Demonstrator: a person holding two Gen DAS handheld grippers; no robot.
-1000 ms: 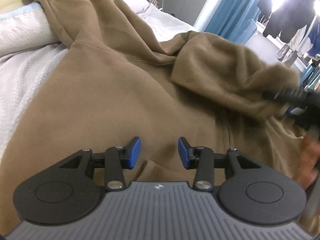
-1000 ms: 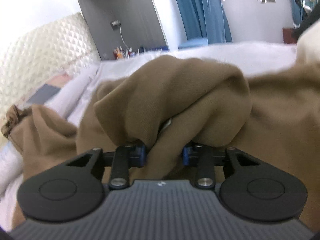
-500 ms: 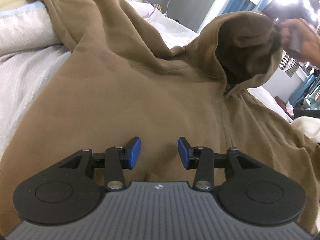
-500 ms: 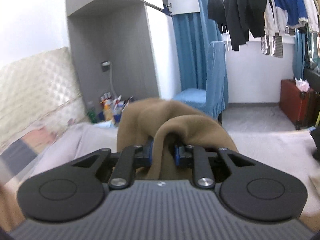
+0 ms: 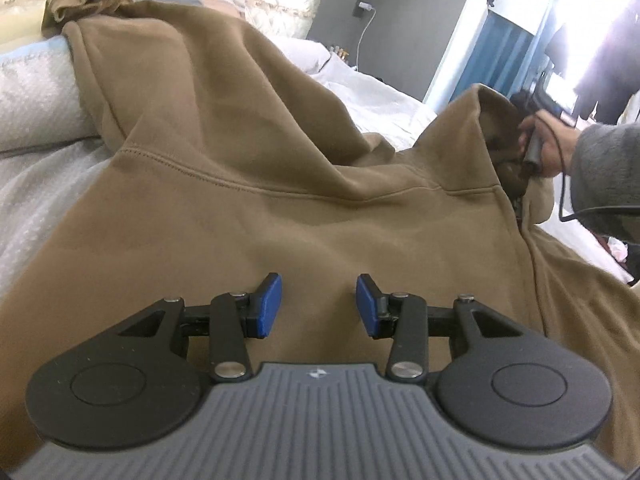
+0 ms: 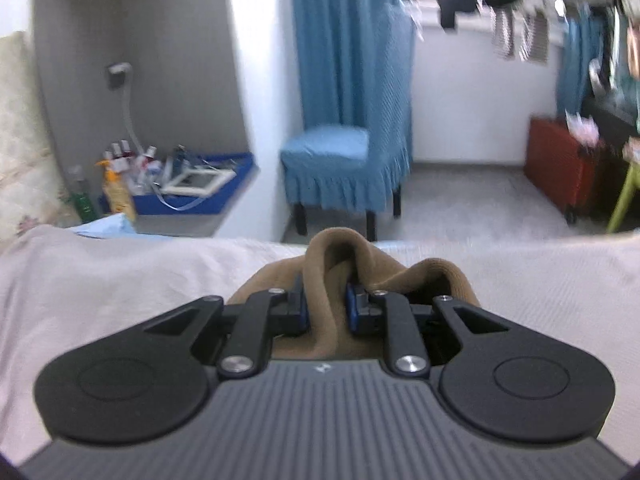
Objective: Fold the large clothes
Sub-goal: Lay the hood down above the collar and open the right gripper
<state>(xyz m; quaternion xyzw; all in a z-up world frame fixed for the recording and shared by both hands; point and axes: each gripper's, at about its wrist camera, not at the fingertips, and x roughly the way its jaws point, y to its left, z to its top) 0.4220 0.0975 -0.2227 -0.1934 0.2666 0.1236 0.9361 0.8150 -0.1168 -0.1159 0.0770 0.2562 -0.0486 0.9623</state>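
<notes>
Hood (image 6: 340,256): clamped in my right gripper (image 6: 325,300); I draw it flat. Left gripper (image 5: 319,304): jaws apart, empty, over hoodie (image 5: 280,220).

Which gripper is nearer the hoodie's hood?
Right. The right gripper has its jaws clamped on the hood; the left gripper, jaws open, hovers over the hoodie body, apart from the hood.

Brown hoodie (image 5: 280,208) lies spread on bed, hood (image 5: 476,136) lifted.
</notes>
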